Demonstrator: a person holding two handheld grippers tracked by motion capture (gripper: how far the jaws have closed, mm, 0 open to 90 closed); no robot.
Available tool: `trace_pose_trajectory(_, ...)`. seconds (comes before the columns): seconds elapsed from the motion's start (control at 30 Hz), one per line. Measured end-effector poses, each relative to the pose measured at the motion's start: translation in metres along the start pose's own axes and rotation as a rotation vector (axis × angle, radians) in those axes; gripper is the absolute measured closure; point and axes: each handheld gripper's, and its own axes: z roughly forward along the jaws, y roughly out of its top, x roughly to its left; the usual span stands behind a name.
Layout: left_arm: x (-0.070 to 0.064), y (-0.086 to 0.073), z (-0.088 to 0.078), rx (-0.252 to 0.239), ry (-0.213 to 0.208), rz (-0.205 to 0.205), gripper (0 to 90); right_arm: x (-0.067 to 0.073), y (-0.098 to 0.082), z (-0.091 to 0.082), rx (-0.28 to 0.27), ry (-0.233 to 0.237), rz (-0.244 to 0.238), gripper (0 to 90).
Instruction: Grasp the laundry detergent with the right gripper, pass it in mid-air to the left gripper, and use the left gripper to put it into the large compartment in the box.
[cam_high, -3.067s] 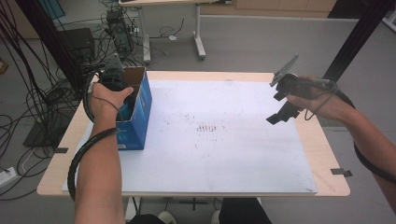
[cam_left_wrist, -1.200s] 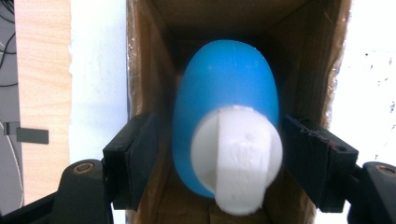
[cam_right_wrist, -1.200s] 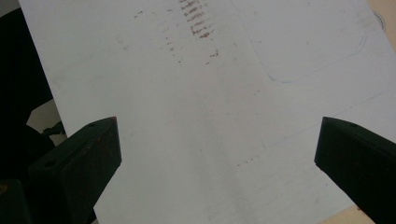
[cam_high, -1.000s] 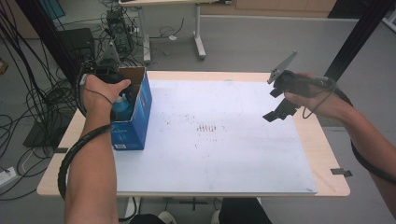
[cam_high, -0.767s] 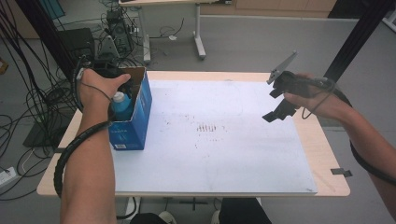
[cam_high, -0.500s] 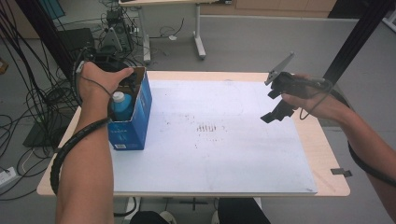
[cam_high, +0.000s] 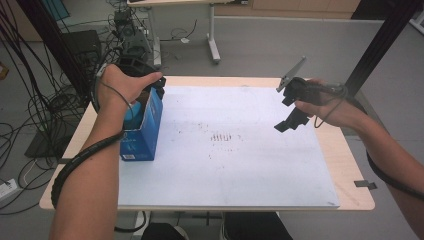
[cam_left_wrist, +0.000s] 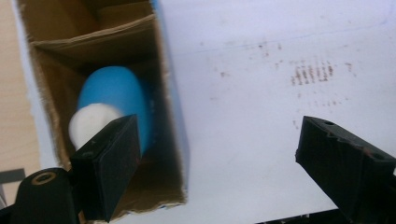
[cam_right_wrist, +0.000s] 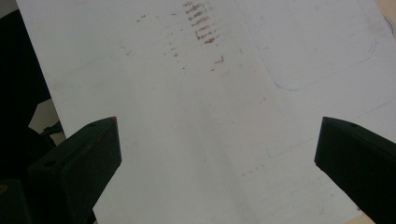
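Note:
A blue cardboard box (cam_high: 146, 131) stands open-topped at the left of the table. Inside it a blue bottle (cam_high: 132, 114) with a white cap leans tilted. My left gripper (cam_high: 156, 89) hovers over the box's far end, mostly hidden under the hand. In the left gripper view the bottle (cam_left_wrist: 114, 93) lies below the left jaw inside the box (cam_left_wrist: 173, 107). The left gripper (cam_left_wrist: 219, 140) has just been opening, and nothing sits between its jaws. My right gripper (cam_high: 286, 100) hangs open above the right side of the white sheet (cam_high: 225, 170), empty (cam_right_wrist: 217, 140).
The white sheet (cam_right_wrist: 210, 93) covers most of the wooden table (cam_high: 347, 165) and bears brown smudge marks (cam_high: 222, 136) near its middle. Cables and dark frame posts crowd the floor at the left (cam_high: 45, 95). Another table leg (cam_high: 214, 45) stands beyond.
My left hand has risen out of the box and drifted toward its far end, with the jaws spreading apart and the bottle left inside. The right hand has stayed nearly still.

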Motion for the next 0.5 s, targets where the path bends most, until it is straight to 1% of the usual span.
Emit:
trace_pose_trajectory(0.07,-0.008,0.001,0.0,0.003,-0.004,0.03,14.2,-0.001,0.0,-0.001,0.004,-0.006,0.001,0.4)
trace_pose_trajectory(0.17,-0.019,0.004,0.002,0.01,-0.003,0.064,13.9,-0.002,-0.002,-0.001,0.01,-0.011,0.008,0.4)
trace_pose_trajectory(0.23,-0.028,0.005,0.005,0.013,-0.009,0.086,13.9,-0.003,-0.002,-0.002,0.013,-0.012,0.011,0.4)
trace_pose_trajectory(0.3,-0.034,0.006,0.008,0.026,0.0,0.105,13.8,-0.006,-0.004,-0.002,0.011,-0.015,0.017,0.4)
trace_pose_trajectory(0.37,-0.042,0.007,0.012,0.039,0.019,0.129,13.8,-0.008,-0.006,-0.003,0.007,-0.019,0.028,0.4)
trace_pose_trajectory(0.43,-0.046,0.008,0.013,0.04,0.01,0.139,13.8,-0.009,-0.008,-0.004,0.003,-0.021,0.035,0.4)
trace_pose_trajectory(0.5,-0.049,0.008,0.013,0.041,0.013,0.146,13.8,-0.01,-0.01,-0.005,0.005,-0.025,0.038,0.4)
